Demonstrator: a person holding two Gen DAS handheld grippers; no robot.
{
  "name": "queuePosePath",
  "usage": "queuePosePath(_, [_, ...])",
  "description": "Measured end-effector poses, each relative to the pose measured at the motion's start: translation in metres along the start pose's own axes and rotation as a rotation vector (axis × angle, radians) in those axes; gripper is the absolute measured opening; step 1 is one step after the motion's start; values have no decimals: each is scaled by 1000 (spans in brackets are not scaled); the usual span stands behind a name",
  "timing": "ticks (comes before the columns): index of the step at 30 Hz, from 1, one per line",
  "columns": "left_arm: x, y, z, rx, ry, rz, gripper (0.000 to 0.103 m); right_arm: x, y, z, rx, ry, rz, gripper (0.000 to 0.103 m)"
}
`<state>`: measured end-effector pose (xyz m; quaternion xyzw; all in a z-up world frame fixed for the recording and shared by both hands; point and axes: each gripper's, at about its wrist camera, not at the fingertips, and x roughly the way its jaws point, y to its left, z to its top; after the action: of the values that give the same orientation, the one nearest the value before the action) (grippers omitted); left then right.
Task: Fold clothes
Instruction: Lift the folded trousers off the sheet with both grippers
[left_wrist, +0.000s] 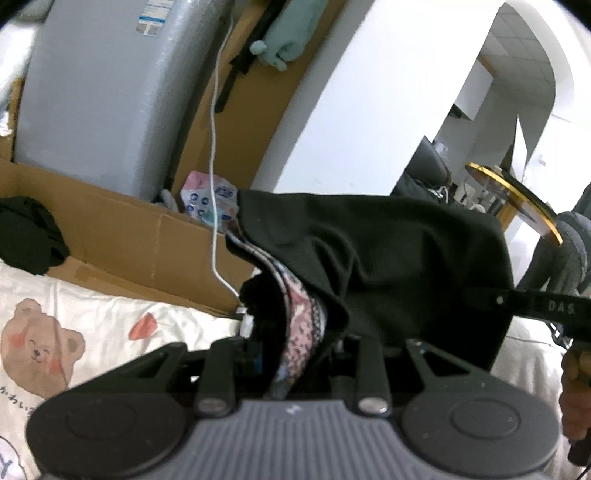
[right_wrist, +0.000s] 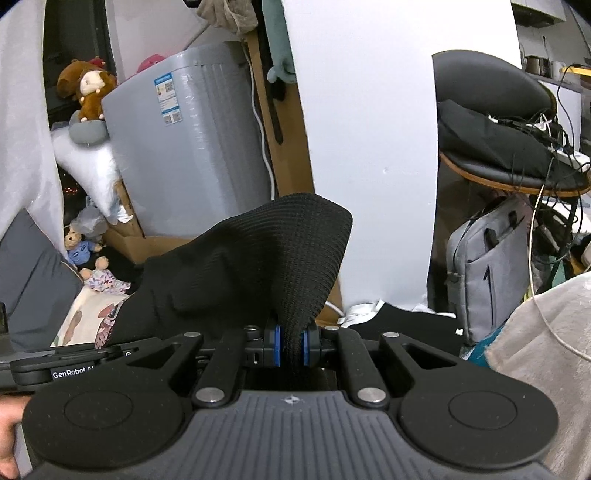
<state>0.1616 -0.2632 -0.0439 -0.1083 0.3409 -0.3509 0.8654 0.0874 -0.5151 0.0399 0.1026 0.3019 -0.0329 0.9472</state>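
Surroundings: a tall grey plastic-wrapped cylinder (right_wrist: 192, 147) stands behind flattened brown cardboard (left_wrist: 122, 229), with a white cable (left_wrist: 213, 147) hanging down in front of it. A white bedsheet printed with cartoon bears (left_wrist: 74, 332) lies below. Stuffed toys (right_wrist: 86, 92) sit on a ledge to the left; a grey laptop bag (right_wrist: 487, 266) and a black round chair (right_wrist: 509, 147) loaded with tangled wires stand to the right.

Task item: a black ribbed knit garment (right_wrist: 251, 258), with a pink-and-white patterned fabric lining (left_wrist: 303, 325), is held in the air between both grippers, above the bed. It blocks much of the view ahead. Its long axis runs side to side from one gripper to the other; the cloth sags in soft folds.

Right gripper (right_wrist: 291, 347): blue pads pinched narrowly on a gathered edge of the garment. Left gripper (left_wrist: 295, 354): fingers hidden by cloth, which bunches between them; it holds the patterned edge.
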Motion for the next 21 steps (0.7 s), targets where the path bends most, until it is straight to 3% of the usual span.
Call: queuePosePath(21, [57, 11, 0, -12, 20, -33, 30, 44, -42, -4, -80, 9, 13, 11])
